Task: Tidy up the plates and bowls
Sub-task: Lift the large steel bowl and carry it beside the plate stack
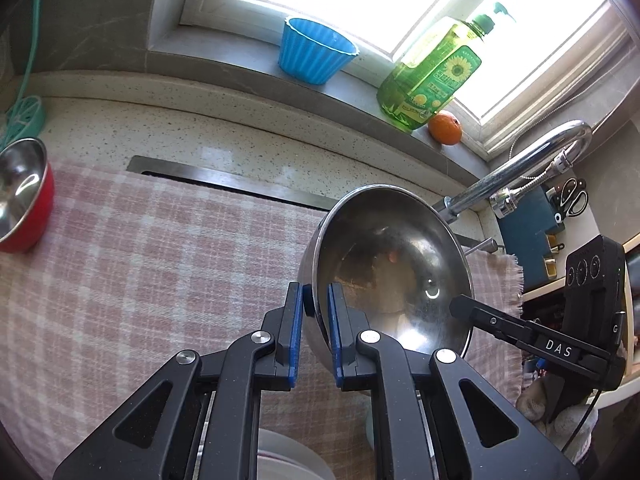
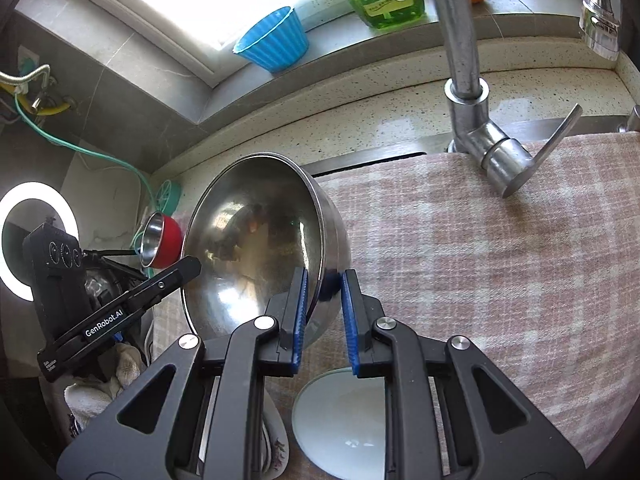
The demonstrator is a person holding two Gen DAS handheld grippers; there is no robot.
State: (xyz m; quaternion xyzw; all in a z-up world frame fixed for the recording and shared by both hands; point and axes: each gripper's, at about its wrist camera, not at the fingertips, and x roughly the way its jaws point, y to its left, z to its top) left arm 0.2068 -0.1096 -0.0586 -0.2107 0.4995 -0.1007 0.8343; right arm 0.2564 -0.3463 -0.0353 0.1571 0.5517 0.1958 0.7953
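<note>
Steel, wide and slippery, the big bowl [image 1: 394,272] hangs tilted above the pink checked cloth [image 1: 160,264], its rim pinched on opposite sides by the clenched left gripper [image 1: 316,312] and right gripper [image 2: 325,300], likely to steady it

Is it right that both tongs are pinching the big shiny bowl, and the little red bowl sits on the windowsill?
Not quite. Both tongs do pinch the big shiny bowl, but the little red bowl sits on the checked cloth, as the left wrist view shows.
</note>
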